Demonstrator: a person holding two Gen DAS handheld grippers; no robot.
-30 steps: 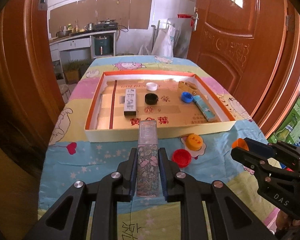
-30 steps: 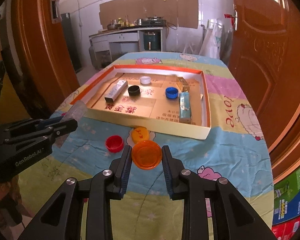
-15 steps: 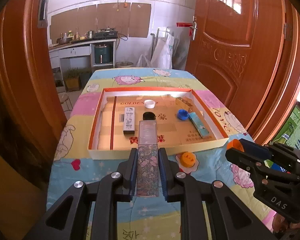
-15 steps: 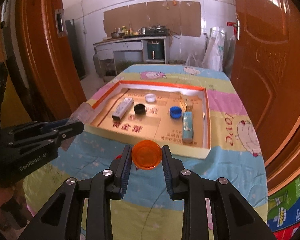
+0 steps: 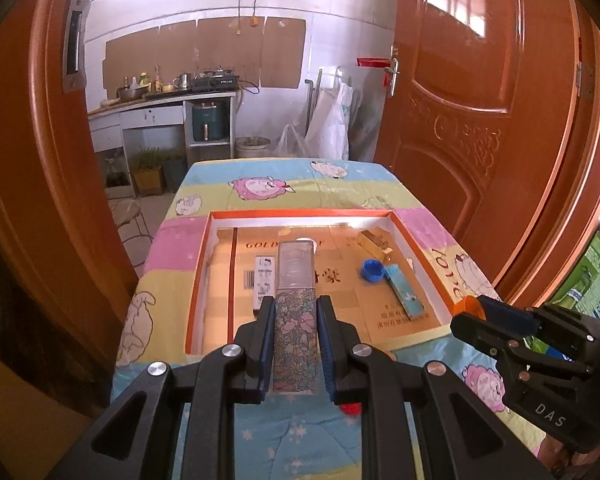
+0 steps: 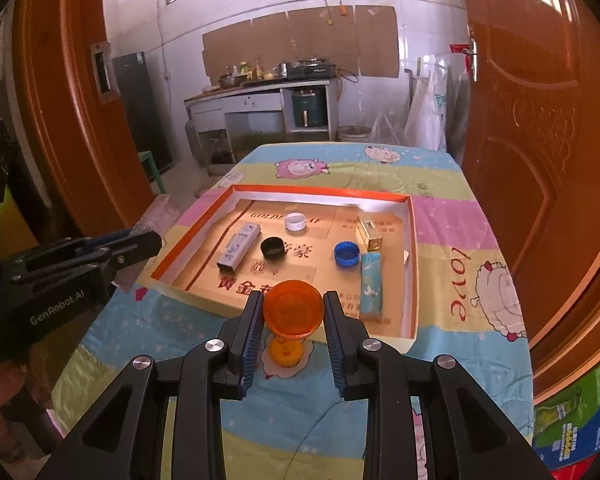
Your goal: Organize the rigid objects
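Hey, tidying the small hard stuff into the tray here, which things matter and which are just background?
Part of the job:
- floral box in left gripper
- orange lid in right gripper
- tray
- blue cap
- black cap
- white cap

Just lying about:
- wooden door
- kitchen counter

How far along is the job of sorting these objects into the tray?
Done: six items lie in the tray, among them the blue cap. In hand: the left gripper clamps a floral box; the right gripper clamps an orange lid. Left: a yellow cap and red cap on the cloth.
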